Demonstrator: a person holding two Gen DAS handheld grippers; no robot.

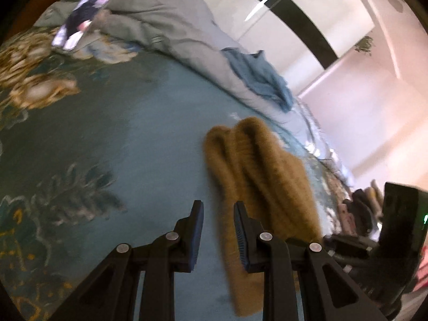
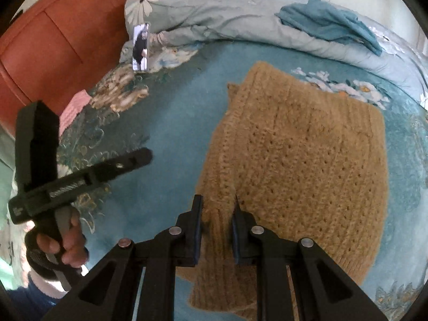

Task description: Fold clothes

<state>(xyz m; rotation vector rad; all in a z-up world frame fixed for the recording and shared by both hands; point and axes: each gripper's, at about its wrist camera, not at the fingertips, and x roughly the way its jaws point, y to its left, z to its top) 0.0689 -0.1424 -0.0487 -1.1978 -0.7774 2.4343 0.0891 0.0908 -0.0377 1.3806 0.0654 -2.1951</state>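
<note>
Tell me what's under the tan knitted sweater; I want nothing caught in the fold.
Around the tan knitted sweater only the teal floral bedsheet shows, so it lies on that. Anything beneath the knit itself is covered and cannot be seen.

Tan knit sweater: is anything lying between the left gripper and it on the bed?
Nothing visible. In the left wrist view, only bare teal bedsheet lies around the open left gripper, and the tan knit sweater lies just ahead to its right. The phone and blue cloth lie far off.
</note>
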